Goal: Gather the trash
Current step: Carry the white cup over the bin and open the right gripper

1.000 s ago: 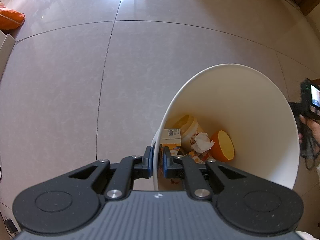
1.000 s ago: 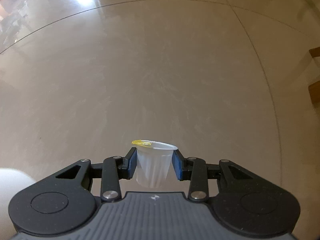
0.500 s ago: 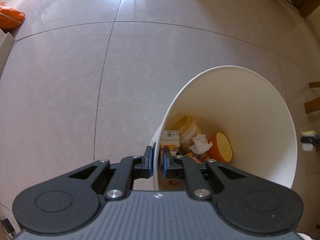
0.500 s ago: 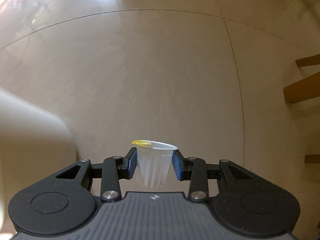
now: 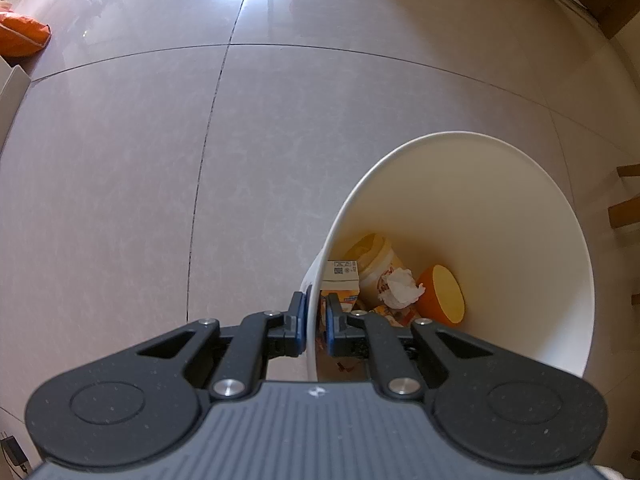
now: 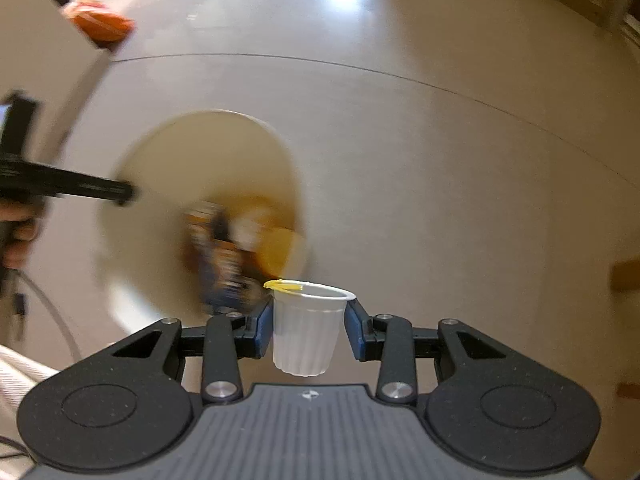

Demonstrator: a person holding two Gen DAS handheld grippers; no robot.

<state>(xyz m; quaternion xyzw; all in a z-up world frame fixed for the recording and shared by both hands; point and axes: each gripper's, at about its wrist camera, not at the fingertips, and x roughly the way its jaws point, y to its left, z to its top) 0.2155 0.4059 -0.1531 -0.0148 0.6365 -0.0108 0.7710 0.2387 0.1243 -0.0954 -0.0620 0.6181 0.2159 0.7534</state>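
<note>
At the near edge of the white bin point(image 5: 472, 216), our left gripper point(image 5: 316, 322) was clamped on the rim, one pad outside the wall and one inside, so that the bin sat tilted with its mouth turned toward us. We judged that grip was there to hold the opening steady and angled for the other hand. Down in the bin lay what had already been gathered: a small carton point(image 5: 340, 280), a pale tub point(image 5: 374, 258), a crumpled tissue point(image 5: 402, 288) and an orange bowl point(image 5: 442, 296), all crowded against the low side.

Our right gripper point(image 6: 309, 330) was closed on a small white plastic cup point(image 6: 306, 330), pinched by its ribbed sides and kept upright, a bit of yellow point(image 6: 282, 286) on its rim. That view was smeared by motion, yet the bin's mouth point(image 6: 160, 184) showed ahead and to the left of the cup, not yet beneath it. We took the cup to be on its way to the opening, with letting go the step left.
</note>
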